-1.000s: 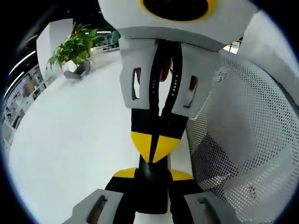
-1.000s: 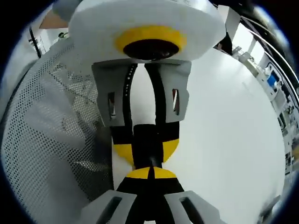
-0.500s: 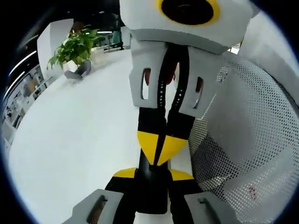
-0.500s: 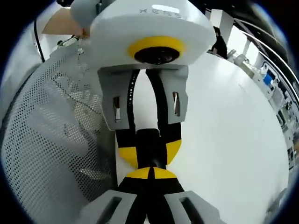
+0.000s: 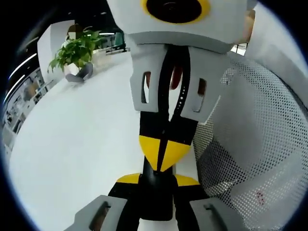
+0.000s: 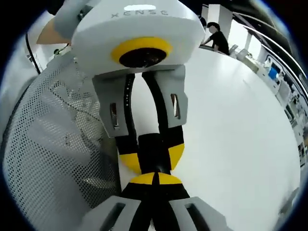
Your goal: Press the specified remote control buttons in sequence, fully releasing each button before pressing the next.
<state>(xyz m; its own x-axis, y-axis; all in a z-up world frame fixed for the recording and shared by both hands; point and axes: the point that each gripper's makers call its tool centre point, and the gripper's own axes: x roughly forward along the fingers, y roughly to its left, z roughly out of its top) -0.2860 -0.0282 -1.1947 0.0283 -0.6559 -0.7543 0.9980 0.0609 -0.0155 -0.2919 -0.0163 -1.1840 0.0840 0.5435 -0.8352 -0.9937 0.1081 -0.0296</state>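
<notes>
A black remote (image 5: 156, 197), seen end-on as a narrow dark bar, is clamped between the yellow-tipped jaws of my left gripper (image 5: 157, 179). My right gripper (image 5: 162, 156) comes down from the top of the left gripper view, shut, its joined yellow tips resting against the remote's end. In the right gripper view, my right gripper (image 6: 154, 179) rises shut from the bottom. Its tips meet the remote (image 6: 154, 149), which the left gripper (image 6: 153, 159) holds facing it. The remote's buttons are hidden.
Both grippers hang over a white table (image 5: 72, 144). A white perforated mesh shell (image 5: 255, 144) stands close beside them, also seen in the right gripper view (image 6: 48, 144). A potted plant (image 5: 77, 48) sits at the far edge. A person (image 6: 216, 36) leans at the table's far side.
The grippers stay tip to tip on the remote. The right gripper's body swayed right, then back left, in the left gripper view. The left gripper's body leaned left in the right gripper view.
</notes>
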